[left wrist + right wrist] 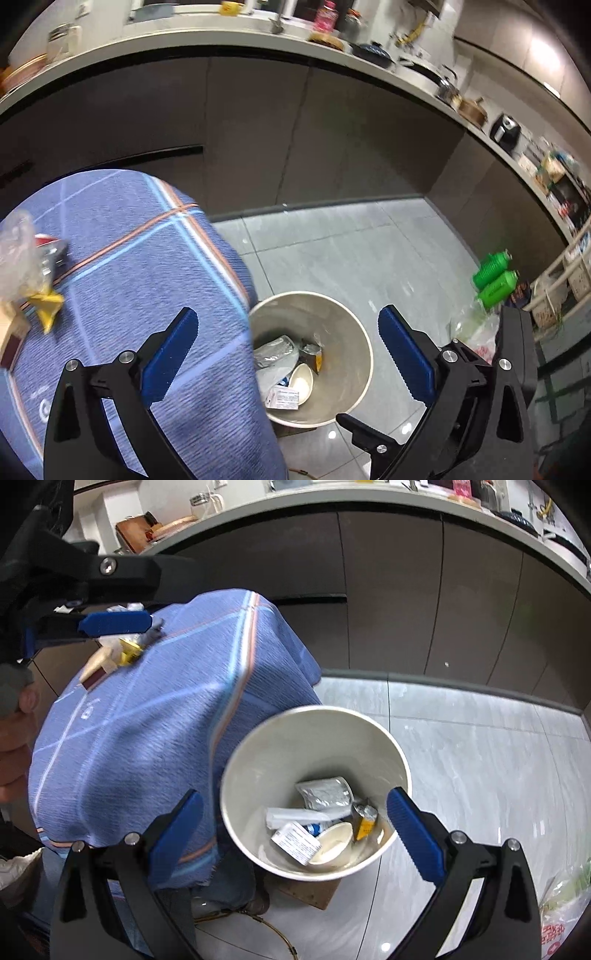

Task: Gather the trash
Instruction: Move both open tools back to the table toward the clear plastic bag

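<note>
A round beige trash bin [314,709] stands on the floor against a table draped in blue checked cloth [147,720]. It holds a silver packet [325,794], a paper cup [332,843], a printed label [295,843] and a yellow-brown packet [364,821]. My right gripper [295,793] hangs open above the bin with nothing between its blue pads. My left gripper [288,312] is open and empty too, above the table edge and the bin [354,354]. On the cloth lie a yellow wrapper [48,302], a clear plastic bag [18,254] and a red and silver scrap [48,245].
Dark cabinet fronts under a cluttered counter [258,33] run behind the table. Two green bottles [495,277] and a plastic bag [476,332] sit on the tiled floor at right. A wooden board [310,890] lies under the bin. A hand [14,738] shows at the left.
</note>
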